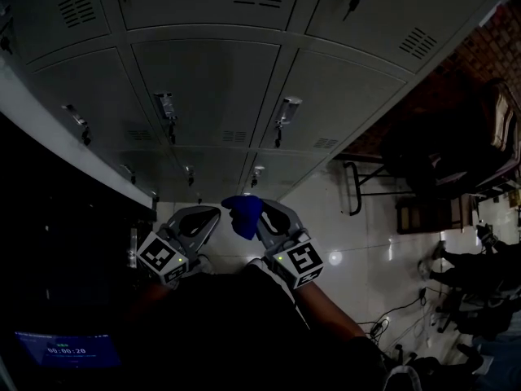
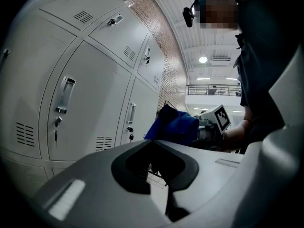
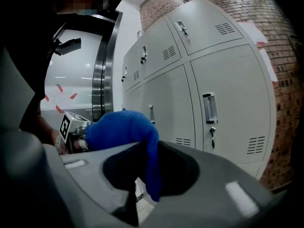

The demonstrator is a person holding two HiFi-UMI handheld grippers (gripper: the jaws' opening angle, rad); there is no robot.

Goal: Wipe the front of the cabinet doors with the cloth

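Facing the grey metal cabinet doors [image 1: 213, 88] at twelve o'clock, neither claw touches them, so wiping looks not yet begun. The left claw [image 1: 210, 215] is pressed together, empty. The right claw [image 1: 264, 210] pinches the crumpled blue cloth [image 1: 244, 212], held at six o'clock below the doors.

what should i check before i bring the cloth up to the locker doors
1. Blue cloth clamped in the right gripper: ok, it hangs between the shut jaws.
2. Left gripper free: ok, jaws together, nothing between them.
3. Cloth on a locker door: not ok, it is held in the air, apart from the doors.
4. Cloth spread flat for wiping: not ok, it is bunched.
5. Door front free of snags: not ok, a handle and a key stick out.
6. Cloth damp: cannot tell.
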